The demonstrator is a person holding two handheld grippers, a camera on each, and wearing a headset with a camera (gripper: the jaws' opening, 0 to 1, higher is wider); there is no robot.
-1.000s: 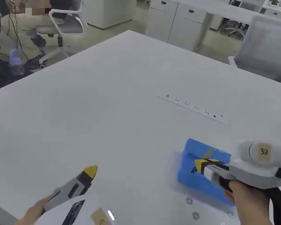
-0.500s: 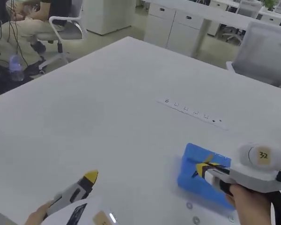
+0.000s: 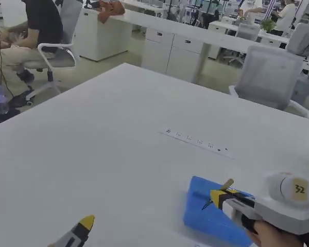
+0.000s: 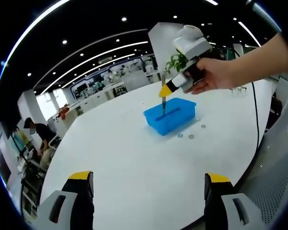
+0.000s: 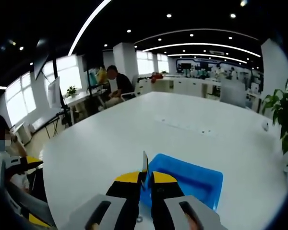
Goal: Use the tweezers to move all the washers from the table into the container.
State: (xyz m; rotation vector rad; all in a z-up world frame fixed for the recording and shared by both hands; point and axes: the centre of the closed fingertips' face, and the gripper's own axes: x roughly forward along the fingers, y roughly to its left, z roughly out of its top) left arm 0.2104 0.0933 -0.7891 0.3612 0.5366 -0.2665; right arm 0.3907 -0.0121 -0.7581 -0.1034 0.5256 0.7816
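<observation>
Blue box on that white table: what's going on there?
A person holds a hand-held gripper in each hand. The right hand-held gripper is shut on tweezers, whose tips point down into the blue container. A few washers lie on the table beside it. The left hand-held gripper is open, holding nothing.

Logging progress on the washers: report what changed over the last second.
The head view tilted up, shifting the whole picture; nothing on the table clearly moved. The right hand-held gripper stays shut on the tweezers over the blue container, the left hand-held gripper stays open and empty, and washers still lie beside the container.
</observation>
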